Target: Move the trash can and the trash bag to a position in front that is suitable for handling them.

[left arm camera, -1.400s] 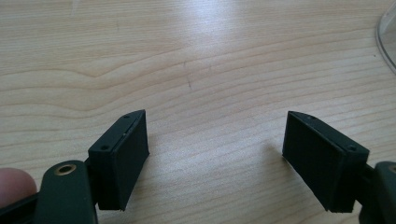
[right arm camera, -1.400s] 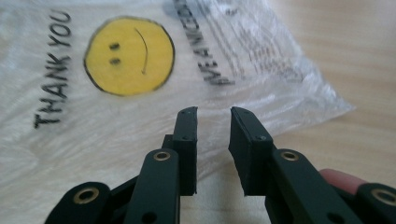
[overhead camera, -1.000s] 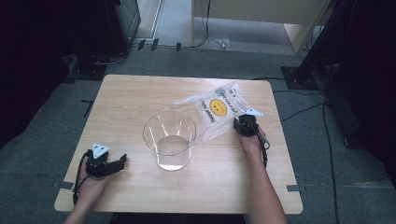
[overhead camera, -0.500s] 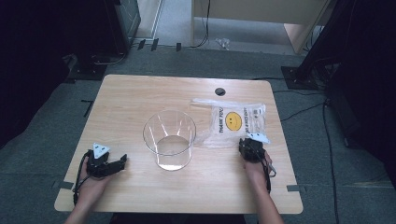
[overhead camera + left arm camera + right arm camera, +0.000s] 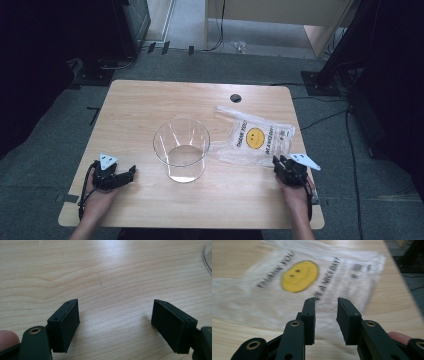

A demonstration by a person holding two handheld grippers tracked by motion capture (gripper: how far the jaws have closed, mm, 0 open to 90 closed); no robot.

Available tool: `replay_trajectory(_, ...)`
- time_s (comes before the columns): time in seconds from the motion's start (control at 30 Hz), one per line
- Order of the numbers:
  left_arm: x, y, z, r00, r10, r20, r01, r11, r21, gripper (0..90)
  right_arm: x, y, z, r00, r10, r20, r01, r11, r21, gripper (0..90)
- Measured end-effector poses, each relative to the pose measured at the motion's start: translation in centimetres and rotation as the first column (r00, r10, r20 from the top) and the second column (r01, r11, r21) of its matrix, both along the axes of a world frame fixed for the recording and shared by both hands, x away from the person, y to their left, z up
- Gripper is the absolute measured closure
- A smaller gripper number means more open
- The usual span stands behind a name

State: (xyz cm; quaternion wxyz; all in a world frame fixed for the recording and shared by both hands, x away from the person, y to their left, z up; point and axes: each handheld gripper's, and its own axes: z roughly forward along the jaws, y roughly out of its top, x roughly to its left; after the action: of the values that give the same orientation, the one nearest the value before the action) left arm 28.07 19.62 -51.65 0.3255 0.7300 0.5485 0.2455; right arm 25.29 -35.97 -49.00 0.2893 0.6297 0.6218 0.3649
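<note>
My left gripper (image 5: 131,171) rests on the tabletop (image 5: 150,105) near its front left corner, jaws wide apart with bare wood between them. Just right of it, at centre, stands a clear round container (image 5: 181,148), upright. Right of the container lies the plastic bag (image 5: 252,141) with the yellow smiley, flat, its near edge just ahead of my right gripper (image 5: 281,162). In the right gripper view, that gripper (image 5: 326,302) has just been opening; its jaws stand narrowly apart over the bag's edge, pressing on nothing.
</note>
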Motion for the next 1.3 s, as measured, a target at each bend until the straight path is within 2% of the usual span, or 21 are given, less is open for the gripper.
replay_trajectory(0.07, 0.0, 0.0, 0.0, 1.0, 0.0, 0.0, 0.0, 1.0, 0.0, 21.8, 0.4, -0.9, -0.4, 0.9996, -0.007, -0.027, 0.006, 0.999, -0.034, 69.5)
replay_trajectory(0.17, 0.0, 0.0, 0.0, 1.0, 0.0, 0.0, 0.0, 1.0, 0.0, 21.8, 1.0, -1.6, -2.0, 0.9977, 0.009, -0.068, -0.011, 1.0, -0.027, 70.5)
replay_trajectory(0.3, 0.0, 0.0, 0.0, 1.0, 0.0, 0.0, 0.0, 1.0, 0.0, 21.8, 0.9, -1.6, -3.0, 0.997, 0.015, -0.076, -0.014, 1.0, 0.012, 73.3)
replay_trajectory(0.43, 0.0, 0.0, 0.0, 1.0, 0.0, 0.0, 0.0, 1.0, 0.0, 21.9, 0.6, -1.2, -3.2, 0.9966, 0.018, -0.08, -0.019, 1.0, -0.001, 75.6)
replay_trajectory(0.5, 0.0, 0.0, 0.0, 1.0, -0.001, 0.0, 0.001, 1.0, 0.0, 21.9, 0.1, -0.8, -3.2, 0.9965, 0.02, -0.081, -0.02, 1.0, -0.003, 76.8)
replay_trajectory(0.57, 0.0, 0.0, 0.0, 1.0, -0.001, 0.0, 0.001, 1.0, 0.001, 21.9, -0.6, -0.3, -3.2, 0.9961, 0.035, -0.081, -0.038, 0.999, -0.029, 77.5)
replay_trajectory(0.77, 0.0, 0.0, 0.0, 1.0, -0.001, 0.0, 0.001, 1.0, 0.0, 21.9, -2.9, 1.1, -3.2, 0.9953, 0.055, -0.08, -0.058, 0.997, -0.045, 75.5)
replay_trajectory(0.87, 0.0, 0.0, 0.0, 1.0, 0.0, 0.0, 0.0, 1.0, 0.0, 21.9, -3.8, 1.8, -3.2, 0.9943, 0.071, -0.08, -0.074, 0.997, -0.03, 74.3)
replay_trajectory(1.0, 0.0, 0.0, 0.0, 1.0, 0.0, 0.0, 0.0, 1.0, 0.0, 21.8, -4.9, 2.7, -2.8, 0.9847, 0.137, -0.108, -0.138, 0.99, -0.001, 69.8)
replay_trajectory(1.1, 0.0, 0.0, 0.0, 1.0, 0.0, 0.0, 0.0, 1.0, 0.0, 21.9, -5.4, 2.7, -1.7, 0.9807, 0.18, -0.075, -0.178, 0.983, 0.035, 65.9)
replay_trajectory(1.17, 0.0, 0.0, 0.0, 1.0, 0.0, 0.0, 0.0, 1.0, 0.0, 21.9, -5.3, 2.3, -0.9, 0.9805, 0.192, -0.041, -0.191, 0.981, 0.036, 64.1)
replay_trajectory(1.23, 0.0, 0.0, 0.0, 1.0, 0.0, 0.0, 0.0, 1.0, 0.0, 21.9, -5.0, 1.8, -0.4, 0.9857, 0.168, -0.016, -0.167, 0.985, 0.034, 64.5)
replay_trajectory(1.3, 0.0, 0.0, 0.0, 1.0, 0.0, 0.0, 0.0, 1.0, 0.0, 21.9, -4.3, 0.9, -0.5, 0.9938, 0.111, -0.006, -0.111, 0.993, 0.045, 67.2)
